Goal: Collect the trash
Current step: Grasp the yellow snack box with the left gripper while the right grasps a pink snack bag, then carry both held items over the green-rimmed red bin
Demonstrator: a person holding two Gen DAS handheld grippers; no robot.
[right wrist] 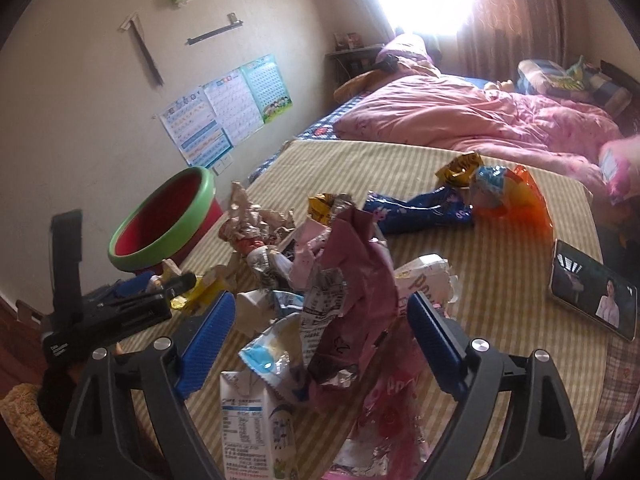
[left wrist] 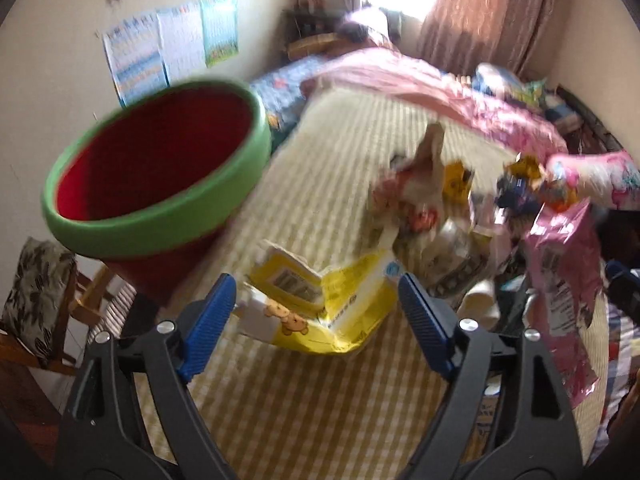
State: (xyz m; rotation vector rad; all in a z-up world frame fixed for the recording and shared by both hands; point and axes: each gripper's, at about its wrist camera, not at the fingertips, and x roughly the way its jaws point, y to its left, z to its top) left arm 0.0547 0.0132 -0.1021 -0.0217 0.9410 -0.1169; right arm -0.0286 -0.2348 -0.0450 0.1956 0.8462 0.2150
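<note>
A red bin with a green rim (left wrist: 152, 184) stands at the bed's left edge; it also shows in the right wrist view (right wrist: 168, 220). My left gripper (left wrist: 316, 312) is open, its jaws either side of a yellow wrapper (left wrist: 328, 304) on the striped sheet, not touching it. My right gripper (right wrist: 324, 328) is open around a tall crumpled pink wrapper (right wrist: 352, 304); its jaws are apart from it. A milk carton (right wrist: 256, 424) lies below. More wrappers lie in a heap (right wrist: 276, 232), with a blue wrapper (right wrist: 420, 208) and an orange bag (right wrist: 520, 196) farther back.
A pink quilt (right wrist: 460, 116) covers the far half of the bed. A phone (right wrist: 592, 292) with a lit screen lies at the right. The left gripper's body (right wrist: 100, 312) shows at the left of the right wrist view. Posters hang on the wall (right wrist: 224, 108).
</note>
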